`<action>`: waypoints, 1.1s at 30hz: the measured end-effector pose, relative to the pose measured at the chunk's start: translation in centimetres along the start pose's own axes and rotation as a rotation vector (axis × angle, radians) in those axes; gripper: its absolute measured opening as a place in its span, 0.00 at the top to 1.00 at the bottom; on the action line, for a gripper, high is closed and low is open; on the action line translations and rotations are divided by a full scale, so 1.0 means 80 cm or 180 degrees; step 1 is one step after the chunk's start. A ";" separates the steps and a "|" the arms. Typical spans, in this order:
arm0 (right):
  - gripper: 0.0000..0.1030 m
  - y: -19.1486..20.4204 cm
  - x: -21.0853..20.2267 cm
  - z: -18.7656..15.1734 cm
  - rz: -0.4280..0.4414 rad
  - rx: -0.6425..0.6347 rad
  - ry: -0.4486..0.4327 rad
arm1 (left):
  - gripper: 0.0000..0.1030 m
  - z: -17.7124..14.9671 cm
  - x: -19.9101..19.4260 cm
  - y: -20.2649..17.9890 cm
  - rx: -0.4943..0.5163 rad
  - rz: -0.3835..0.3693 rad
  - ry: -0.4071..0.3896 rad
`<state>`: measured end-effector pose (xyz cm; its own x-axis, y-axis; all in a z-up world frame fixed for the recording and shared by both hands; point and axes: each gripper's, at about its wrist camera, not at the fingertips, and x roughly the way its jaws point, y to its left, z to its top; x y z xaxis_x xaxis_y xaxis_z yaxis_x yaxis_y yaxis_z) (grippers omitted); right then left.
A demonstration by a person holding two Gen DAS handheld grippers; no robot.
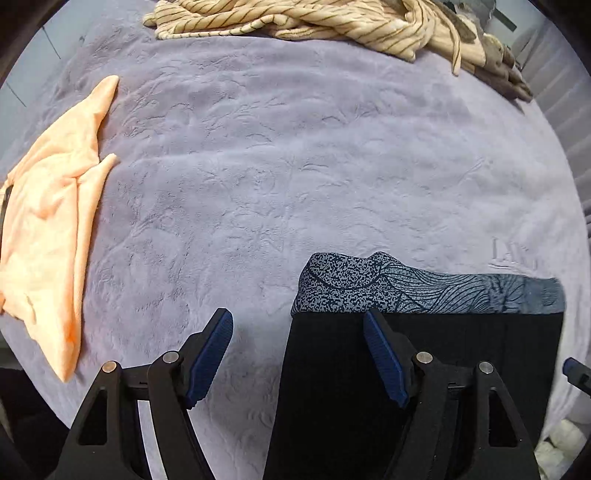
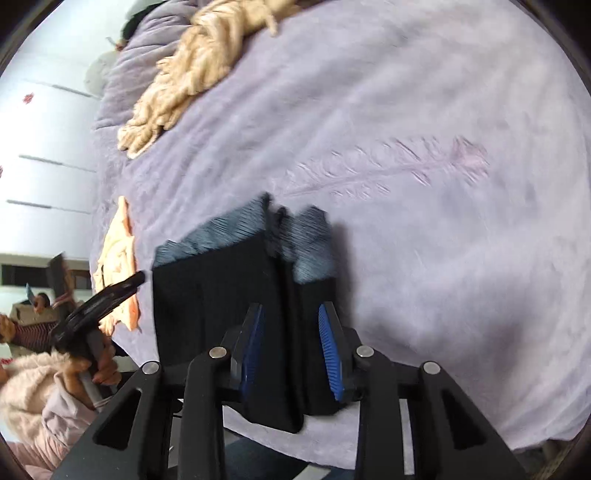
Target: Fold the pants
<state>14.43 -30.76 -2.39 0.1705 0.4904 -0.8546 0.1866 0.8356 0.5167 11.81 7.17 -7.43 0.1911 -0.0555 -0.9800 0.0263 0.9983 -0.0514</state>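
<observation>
The pants are black with a blue-grey patterned band at the far end. They lie folded flat on a lilac bedspread. My left gripper is open and empty above their left edge; its right finger is over the black cloth, its left finger over bare bedspread. In the right wrist view the pants lie folded, blurred by motion. My right gripper is open over their near right part, holding nothing. The left gripper shows there in a hand at the left.
An orange garment lies at the left of the bed. A cream striped garment lies bunched at the far edge; it also shows in the right wrist view. The bed's edge and a white wall are at the left.
</observation>
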 end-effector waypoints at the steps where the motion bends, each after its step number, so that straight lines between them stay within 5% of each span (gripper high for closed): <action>1: 0.67 0.008 0.011 0.002 -0.0056 -0.0052 0.0044 | 0.16 -0.009 0.007 0.003 0.0016 0.0064 -0.0029; 6: 0.67 0.011 0.082 0.005 -0.0634 -0.0250 0.0304 | 0.10 -0.011 -0.005 0.031 -0.0159 -0.0039 -0.0001; 9: 0.66 0.009 0.070 0.006 -0.0585 -0.0281 0.0301 | 0.10 -0.028 -0.035 0.026 0.0155 0.0156 -0.0154; 20: 0.48 0.012 0.032 -0.053 -0.0675 -0.0109 0.0320 | 0.10 -0.081 -0.064 -0.023 0.0445 -0.0172 -0.0004; 23: 0.34 0.027 0.037 -0.063 -0.0743 -0.0059 0.0300 | 0.04 -0.089 -0.063 -0.032 0.0551 -0.0244 0.0040; 29: 0.20 0.044 0.030 -0.070 -0.0905 0.0097 0.0065 | 0.00 -0.094 -0.067 -0.051 0.0770 -0.0308 0.0067; 33: 0.13 0.067 0.016 -0.076 -0.1133 -0.0142 -0.0166 | 0.00 -0.097 -0.077 -0.055 0.0750 -0.0279 -0.0013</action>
<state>9.73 -24.13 -1.00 0.1518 0.1547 -0.9762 0.2010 0.9622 0.1837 2.90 3.26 -2.65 0.1819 -0.1423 -0.9730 0.2710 0.9584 -0.0895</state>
